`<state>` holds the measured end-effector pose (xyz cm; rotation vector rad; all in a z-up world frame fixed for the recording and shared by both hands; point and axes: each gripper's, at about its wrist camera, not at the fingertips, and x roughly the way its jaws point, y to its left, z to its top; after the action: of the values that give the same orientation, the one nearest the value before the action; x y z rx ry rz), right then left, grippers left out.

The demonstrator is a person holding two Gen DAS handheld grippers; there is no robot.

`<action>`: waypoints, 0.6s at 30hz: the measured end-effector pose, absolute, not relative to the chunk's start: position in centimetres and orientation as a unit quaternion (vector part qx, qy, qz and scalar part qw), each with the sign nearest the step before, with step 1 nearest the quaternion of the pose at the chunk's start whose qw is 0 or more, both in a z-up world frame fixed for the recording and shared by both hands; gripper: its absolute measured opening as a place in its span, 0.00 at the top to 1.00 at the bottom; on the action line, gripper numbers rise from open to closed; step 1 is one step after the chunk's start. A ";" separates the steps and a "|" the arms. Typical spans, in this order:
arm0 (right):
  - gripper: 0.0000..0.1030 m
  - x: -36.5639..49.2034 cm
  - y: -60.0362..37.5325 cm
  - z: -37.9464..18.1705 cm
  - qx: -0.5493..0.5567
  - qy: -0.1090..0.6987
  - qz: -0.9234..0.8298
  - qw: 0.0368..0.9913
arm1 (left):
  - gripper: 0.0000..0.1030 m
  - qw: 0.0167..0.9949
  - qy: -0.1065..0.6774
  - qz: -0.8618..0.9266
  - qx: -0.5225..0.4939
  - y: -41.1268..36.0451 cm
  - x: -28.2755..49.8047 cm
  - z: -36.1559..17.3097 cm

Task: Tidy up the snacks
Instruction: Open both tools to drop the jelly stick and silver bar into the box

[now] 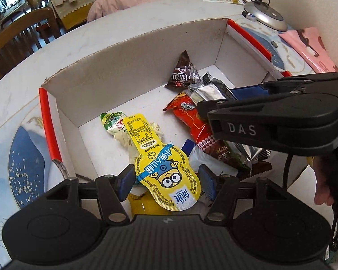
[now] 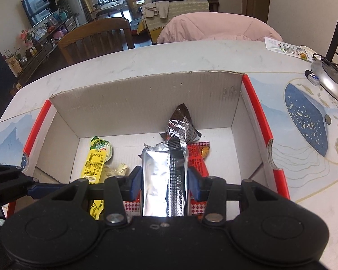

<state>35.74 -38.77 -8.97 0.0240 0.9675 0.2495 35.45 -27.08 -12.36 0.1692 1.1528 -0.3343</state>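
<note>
Starting with the biggest thing, the table [image 2: 146, 54] is a pale marbled slab with a blue painted pattern, and the right wrist view shows way more room behind it: wooden chair [image 2: 97, 38], TV [image 2: 39, 6], something pink and puffy [image 2: 214, 28] at the far edge. The left wrist view mostly crops that out.

On the table sits the cardboard box [image 2: 146, 94], open-topped, raw corrugated inner walls with red trim strips on the side edges. All the snacks are down inside it (a messy pile toward the near right).

The right gripper [image 2: 164, 184] has its blue pads clamped on the silver foil bar [image 2: 162, 180], a long crinkly shiny wrapper with a black printed stripe, held lengthwise over the box. From the left wrist view you only get that gripper [image 1: 216, 103] side-on, with the foil bar [image 1: 205, 92] poking out of it.

The left gripper [image 1: 166, 180] is only really readable in its own view: jaws apart, either side of the yellow pouch [image 1: 166, 164], a flat glossy bottle-shaped sachet with a goggle-eyed cartoon face. I can't tell if the pads actually press it. The right view only catches the pouch's neck end [image 2: 94, 164].

Smaller stuff: a red wrapper [image 1: 191, 121] under the foil bar, a brown M&M's bag [image 1: 182, 74] leaning on the back wall, and a small green cup [image 1: 112, 121] with a peel lid.
</note>
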 end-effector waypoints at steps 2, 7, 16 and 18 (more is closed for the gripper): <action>0.59 35.6 -38.8 -9.0 0.011 0.463 0.124 0.878 | 0.41 0.822 0.542 -0.157 0.075 -27.0 35.3 -12.3; 0.58 35.3 -38.8 -8.9 0.010 0.462 0.127 0.877 | 0.41 0.825 0.539 -0.156 0.069 -26.8 34.8 -12.0; 0.56 34.1 -38.8 -7.6 0.005 0.447 0.136 0.884 | 0.41 0.842 0.514 -0.156 0.047 -25.4 32.8 -9.6; 0.55 33.6 -38.8 -7.2 0.006 0.444 0.142 0.885 | 0.40 0.848 0.505 -0.156 0.043 -25.0 32.2 -9.0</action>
<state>33.64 -38.81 -7.18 0.0116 0.9232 0.2945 32.19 -24.98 -8.95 0.0902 1.0636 -0.3285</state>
